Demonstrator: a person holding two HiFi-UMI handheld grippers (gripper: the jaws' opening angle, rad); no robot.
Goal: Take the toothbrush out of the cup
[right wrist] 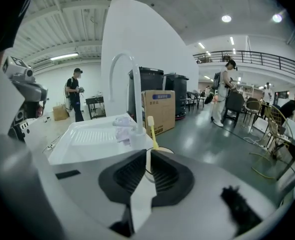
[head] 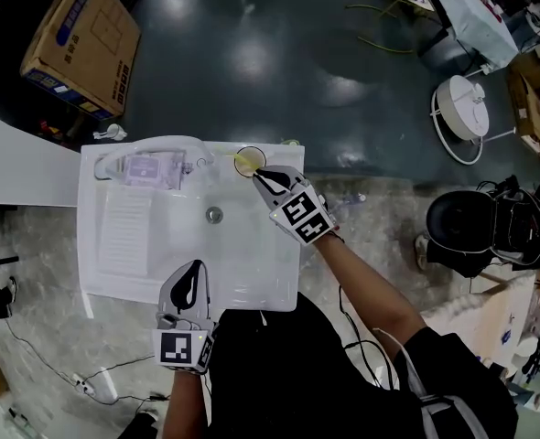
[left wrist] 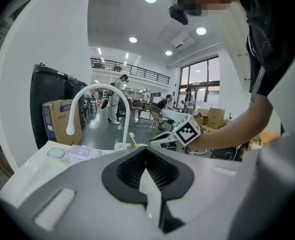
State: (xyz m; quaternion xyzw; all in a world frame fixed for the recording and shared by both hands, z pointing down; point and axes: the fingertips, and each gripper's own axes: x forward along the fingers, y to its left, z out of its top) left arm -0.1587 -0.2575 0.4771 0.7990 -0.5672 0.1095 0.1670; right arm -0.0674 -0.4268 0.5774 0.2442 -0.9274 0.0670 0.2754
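Right claw [head: 261, 177]: jaws a narrow slit apart, gripping nothing. We see its tips just beside the cup [head: 249, 161].
Left claw [head: 195, 268]: jaws clenched together, empty, over the front edge of the sink [head: 252, 254].
Toothbrush [right wrist: 151, 133]: yellow, standing in the cup. Long axis near upright, bristle head up, tipped toward the faucet [right wrist: 121, 71].
Cup spot: the sink's back rim, just beside the faucet's base.
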